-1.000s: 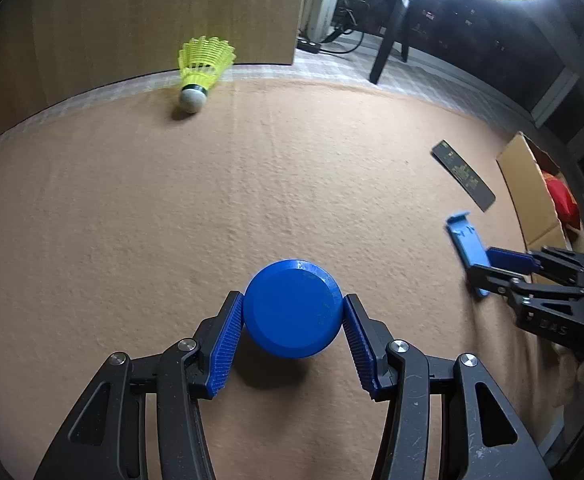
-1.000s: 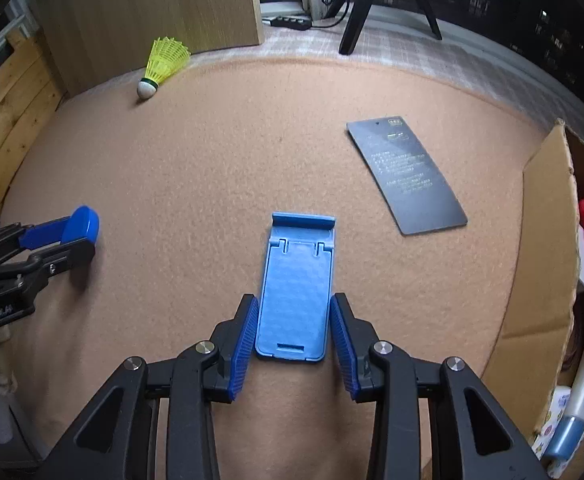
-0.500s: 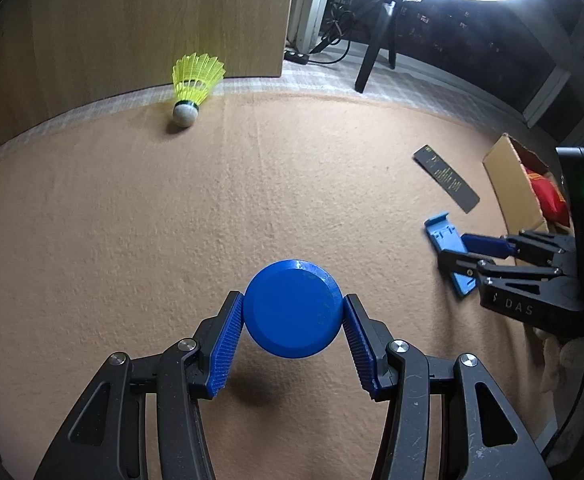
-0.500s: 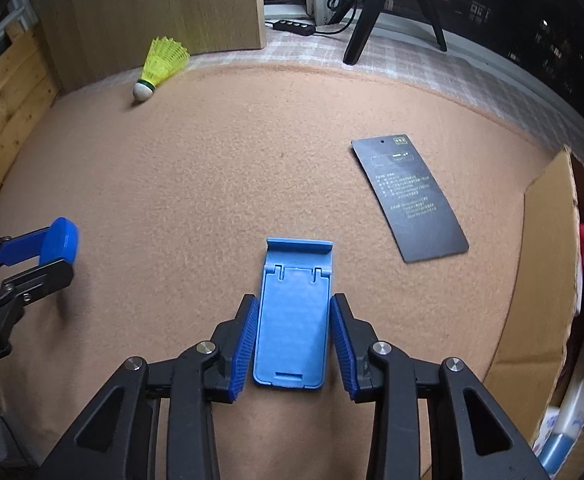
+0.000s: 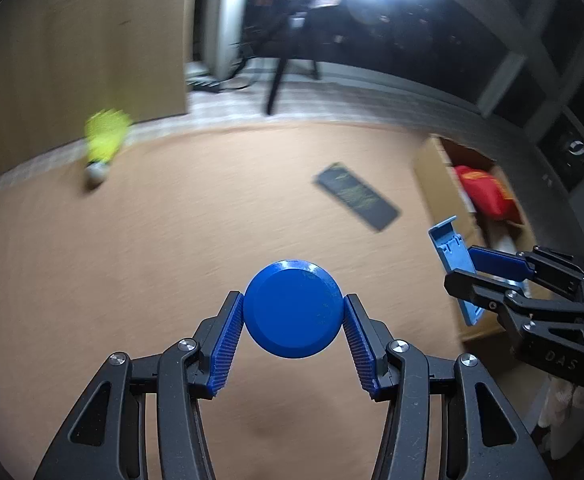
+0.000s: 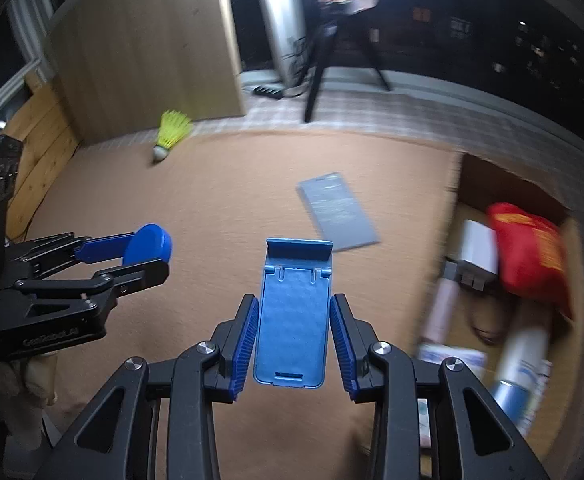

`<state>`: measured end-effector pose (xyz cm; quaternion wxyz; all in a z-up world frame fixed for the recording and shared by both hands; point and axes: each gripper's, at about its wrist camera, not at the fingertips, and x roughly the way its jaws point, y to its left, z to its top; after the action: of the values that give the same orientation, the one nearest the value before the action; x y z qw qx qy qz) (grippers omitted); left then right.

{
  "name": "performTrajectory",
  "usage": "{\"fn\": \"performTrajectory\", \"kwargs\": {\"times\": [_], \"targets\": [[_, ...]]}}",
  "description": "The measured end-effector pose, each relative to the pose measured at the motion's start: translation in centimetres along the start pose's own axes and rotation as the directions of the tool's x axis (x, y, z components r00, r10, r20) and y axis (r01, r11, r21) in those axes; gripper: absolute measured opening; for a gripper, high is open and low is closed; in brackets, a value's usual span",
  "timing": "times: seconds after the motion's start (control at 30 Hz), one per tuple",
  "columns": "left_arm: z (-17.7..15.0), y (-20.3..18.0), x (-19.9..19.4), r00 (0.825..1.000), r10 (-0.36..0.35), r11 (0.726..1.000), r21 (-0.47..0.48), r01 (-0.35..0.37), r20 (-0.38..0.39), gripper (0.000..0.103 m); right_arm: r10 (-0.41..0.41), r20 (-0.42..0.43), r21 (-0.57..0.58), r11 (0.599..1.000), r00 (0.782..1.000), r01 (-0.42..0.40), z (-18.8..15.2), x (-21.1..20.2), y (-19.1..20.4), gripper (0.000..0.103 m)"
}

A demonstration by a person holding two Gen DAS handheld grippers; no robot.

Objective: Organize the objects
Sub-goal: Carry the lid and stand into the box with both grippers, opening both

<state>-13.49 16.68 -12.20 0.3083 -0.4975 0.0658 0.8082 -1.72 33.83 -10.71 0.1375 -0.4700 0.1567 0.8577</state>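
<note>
Round blue cap [image 5: 293, 309] pinched in left gripper [image 5: 293, 320], ribbed light-blue phone stand [image 6: 293, 316] pinched in right gripper [image 6: 293, 340]

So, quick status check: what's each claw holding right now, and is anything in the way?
Left gripper shut on blue cap. Right gripper shut on blue phone stand, near the cardboard box. Shuttlecock and dark card lie clear on the mat.

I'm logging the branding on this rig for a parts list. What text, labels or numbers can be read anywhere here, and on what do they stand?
"DAS": raised letters on the black body of the right gripper, seen from the left wrist.
"GeeRobotLab" (roughly; soft focus): on the body of the left gripper, seen from the right wrist.
Dark card: print, too blurred.
Red bag and bottles in the cardboard box: print, unreadable.
</note>
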Motion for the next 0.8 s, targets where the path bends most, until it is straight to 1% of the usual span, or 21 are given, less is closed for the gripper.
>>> {"fn": "performTrajectory", "kwargs": {"times": [0.17,0.33,0.47,0.57,0.6,0.63,0.67,0.7,0.73,0.8], "targets": [[1.8,-5.2,0.9,0.998,-0.057,0.997,0.057,0.056,0.003,0.054,-0.045,0.017,0.072,0.996,0.999,0.044,-1.5,-2.3,-4.8,0.033],[3.2,-11.2,2.2,0.993,-0.116,0.985,0.126,0.116,-0.01,0.054,-0.084,0.012,0.142,0.987,0.996,0.082,-3.1,-3.4,-9.3,0.033],[3.7,-15.5,3.5,0.988,-0.15,0.973,0.171,0.153,-0.033,0.054,-0.103,0.013,0.179,0.979,0.995,0.1,-4.1,-4.3,-11.9,0.033],[3.9,-17.8,4.3,0.989,-0.143,0.966,0.213,0.147,-0.035,0.054,-0.109,0.016,0.192,0.976,0.994,0.104,-4.3,-4.7,-13.1,0.034],[4.1,-18.6,4.6,0.987,-0.153,0.963,0.219,0.158,-0.038,0.054,-0.109,0.019,0.192,0.976,0.994,0.104,-4.3,-4.9,-13.4,0.034],[4.2,-19.1,4.8,0.986,-0.164,0.96,0.224,0.168,-0.038,0.054,-0.111,0.018,0.191,0.976,0.994,0.106,-4.4,-5.1,-13.6,0.036],[4.3,-19.4,4.9,0.985,-0.168,0.959,0.227,0.172,-0.037,0.054,-0.118,0.02,0.191,0.975,0.993,0.112,-4.4,-5.3,-13.8,0.044],[4.4,-19.7,5.1,0.984,-0.171,0.958,0.226,0.176,-0.04,0.058,-0.131,0.032,0.195,0.973,0.991,0.122,-4.5,-5.5,-14.0,0.052],[4.6,-19.8,5.4,0.984,-0.17,0.959,0.22,0.177,-0.05,0.066,-0.135,0.041,0.199,0.972,0.99,0.125,-4.5,-5.7,-14.1,0.054],[4.6,-19.7,5.6,0.985,-0.165,0.963,0.208,0.171,-0.047,0.067,-0.133,0.048,0.207,0.971,0.99,0.12,-4.5,-5.9,-14.4,0.055]]}}
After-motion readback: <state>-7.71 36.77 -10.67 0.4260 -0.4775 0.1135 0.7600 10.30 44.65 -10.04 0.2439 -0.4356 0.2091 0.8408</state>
